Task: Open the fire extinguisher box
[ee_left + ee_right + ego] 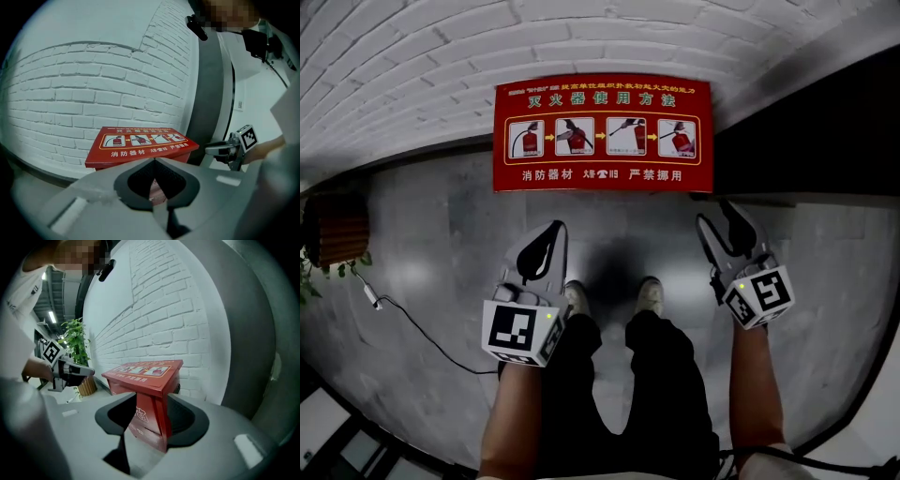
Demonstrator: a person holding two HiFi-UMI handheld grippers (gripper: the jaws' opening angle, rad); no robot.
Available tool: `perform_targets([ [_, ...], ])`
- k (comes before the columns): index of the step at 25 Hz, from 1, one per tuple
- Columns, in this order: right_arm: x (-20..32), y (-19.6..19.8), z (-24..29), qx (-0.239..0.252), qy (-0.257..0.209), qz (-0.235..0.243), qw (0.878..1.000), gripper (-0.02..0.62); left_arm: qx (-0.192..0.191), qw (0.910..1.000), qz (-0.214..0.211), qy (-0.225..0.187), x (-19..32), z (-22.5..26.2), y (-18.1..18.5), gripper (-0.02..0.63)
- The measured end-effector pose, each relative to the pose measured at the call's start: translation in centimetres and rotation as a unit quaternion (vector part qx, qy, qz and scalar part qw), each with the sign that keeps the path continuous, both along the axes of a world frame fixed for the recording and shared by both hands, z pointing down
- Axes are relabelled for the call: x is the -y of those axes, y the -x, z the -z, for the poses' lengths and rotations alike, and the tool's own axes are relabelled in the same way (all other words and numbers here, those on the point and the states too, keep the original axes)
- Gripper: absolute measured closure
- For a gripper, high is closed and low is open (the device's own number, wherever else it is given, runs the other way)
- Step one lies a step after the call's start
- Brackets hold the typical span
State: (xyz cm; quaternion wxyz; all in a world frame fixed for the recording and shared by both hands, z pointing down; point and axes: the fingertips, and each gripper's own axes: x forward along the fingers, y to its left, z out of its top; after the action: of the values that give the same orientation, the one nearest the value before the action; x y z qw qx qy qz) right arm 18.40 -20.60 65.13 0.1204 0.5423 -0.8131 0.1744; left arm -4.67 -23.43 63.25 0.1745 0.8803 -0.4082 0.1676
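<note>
The red fire extinguisher box [602, 136] stands on the grey floor [441, 234], right up against the white brick wall [487, 47]. Its lid is down flat, with pictures and yellow writing on top, so what is inside is hidden. The right gripper [719, 217] is just beside the box's right front corner. Its two jaws are apart, and that corner shows in the gap between them, but they do not squeeze it. The left gripper [548, 234] hangs in front of the box, a little way off, and its jaws are together with nothing in them. The person's two shoes [577, 298] are between the grippers. Far to the left is a plant in a brown woven pot [333, 230], with a thin cable [412, 323] on the floor near it.
</note>
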Motion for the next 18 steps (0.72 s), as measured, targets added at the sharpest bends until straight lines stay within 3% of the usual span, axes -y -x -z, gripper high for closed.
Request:
perform_targets([
  [4, 1.3, 0.0, -0.7, -0.037, 0.007, 0.029, 0.999, 0.39, 0.004, 0.9999, 0.009, 0.01, -0.3, 0.2, 0.3, 0.601],
  [8, 2.3, -0.4, -1.0, -0.044, 0.009, 0.027, 0.999, 0.391, -0.001, 0.9999, 0.01, 0.009, -0.4, 0.2, 0.4, 0.601],
  [12, 3.0, -0.4, -0.8, -0.052, 0.004, 0.034, 0.998, 0.455, -0.027, 0.9991, 0.032, 0.012, 0.3, 1.1, 0.0, 0.601],
  [18, 3.3, -0.2, -0.8, -0.032, 0.007, 0.042, 0.999, 0.477, -0.017, 0.9994, 0.028, 0.012, 0.4, 0.6, 0.1, 0.601],
])
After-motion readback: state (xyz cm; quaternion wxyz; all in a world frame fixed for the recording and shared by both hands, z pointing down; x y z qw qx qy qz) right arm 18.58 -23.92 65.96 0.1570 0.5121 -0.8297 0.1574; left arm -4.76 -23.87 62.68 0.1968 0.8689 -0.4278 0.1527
